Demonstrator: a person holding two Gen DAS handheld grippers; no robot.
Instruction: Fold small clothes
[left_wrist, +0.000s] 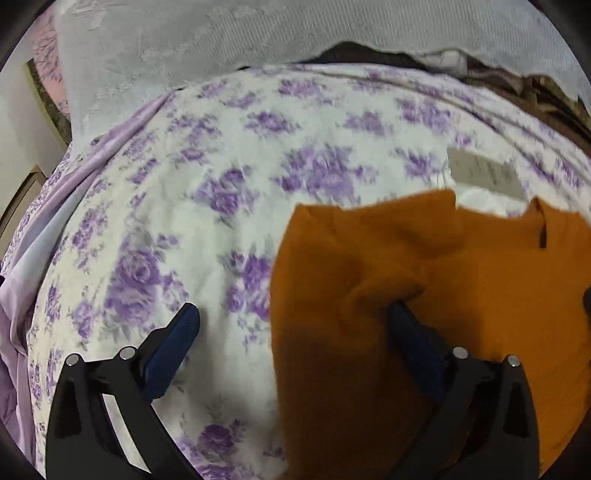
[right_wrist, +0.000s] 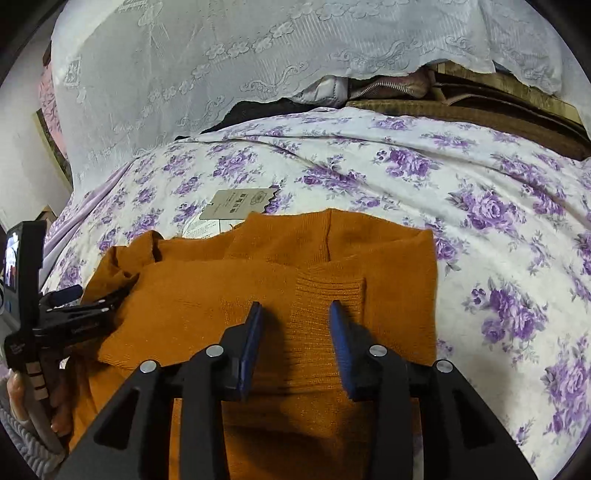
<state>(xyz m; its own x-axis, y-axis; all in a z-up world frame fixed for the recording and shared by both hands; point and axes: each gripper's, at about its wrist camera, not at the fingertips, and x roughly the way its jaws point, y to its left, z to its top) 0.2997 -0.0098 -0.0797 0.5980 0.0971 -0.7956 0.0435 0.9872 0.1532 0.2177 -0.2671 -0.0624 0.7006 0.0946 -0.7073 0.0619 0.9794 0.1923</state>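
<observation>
Your left gripper (left_wrist: 295, 321) jaws gape wide over the orange sweater (right_wrist: 280, 295); your right gripper (right_wrist: 295, 314) jaws stand apart above it.

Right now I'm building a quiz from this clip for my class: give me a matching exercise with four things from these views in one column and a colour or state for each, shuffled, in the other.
Things:
1. sweater
2. bedspread
3. paper tag
4. right gripper

Descriptions:
A. white with purple flowers
B. jaws apart, nothing pinched, above the ribbed cuff
C. burnt orange knit, partly folded
D. pale grey-beige, lying on the bed just past the knit

Pairs: 1-C, 2-A, 3-D, 4-B
</observation>
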